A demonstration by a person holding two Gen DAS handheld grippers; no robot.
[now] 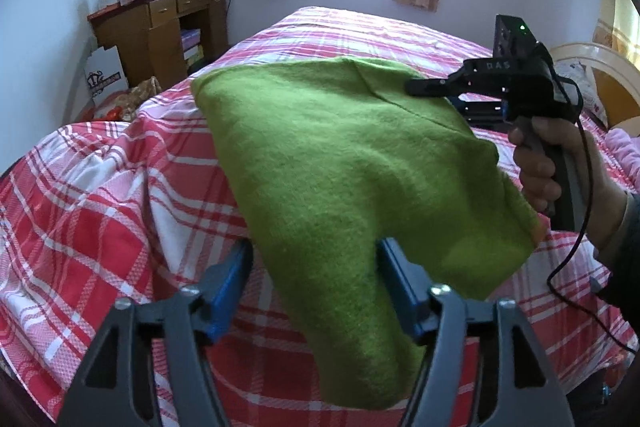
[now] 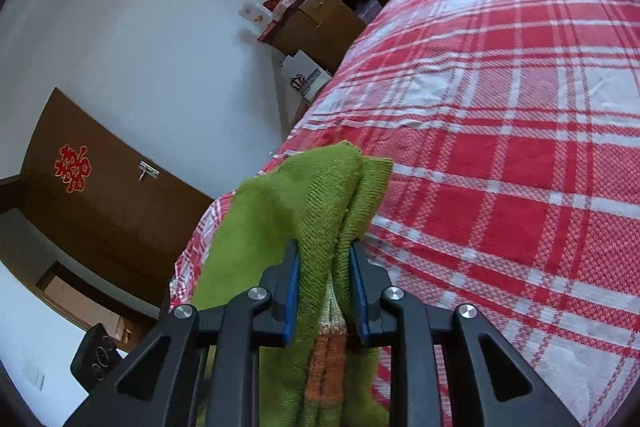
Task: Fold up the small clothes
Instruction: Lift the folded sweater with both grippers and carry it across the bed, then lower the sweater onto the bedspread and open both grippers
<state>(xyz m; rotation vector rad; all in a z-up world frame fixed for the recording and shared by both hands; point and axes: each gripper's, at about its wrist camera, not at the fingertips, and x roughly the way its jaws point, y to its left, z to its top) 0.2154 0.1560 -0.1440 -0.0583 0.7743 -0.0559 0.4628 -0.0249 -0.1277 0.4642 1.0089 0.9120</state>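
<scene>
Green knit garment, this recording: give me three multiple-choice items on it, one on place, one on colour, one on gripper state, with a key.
1. Where is the green knit garment?
A. Over the plaid-covered bed
B. On the wooden desk
C. On the floor

2. What colours is the bed cover?
A. Blue and yellow
B. Red, pink and white
C. Plain grey

3. How does the right gripper stand?
A. Wide open, nothing between the fingers
B. Out of view
C. Closed on the garment

Key: 1 A, the plaid cover lies under and around it. 2 B, the check shows in both views. 3 C, its blue pads press the knit folds.
</scene>
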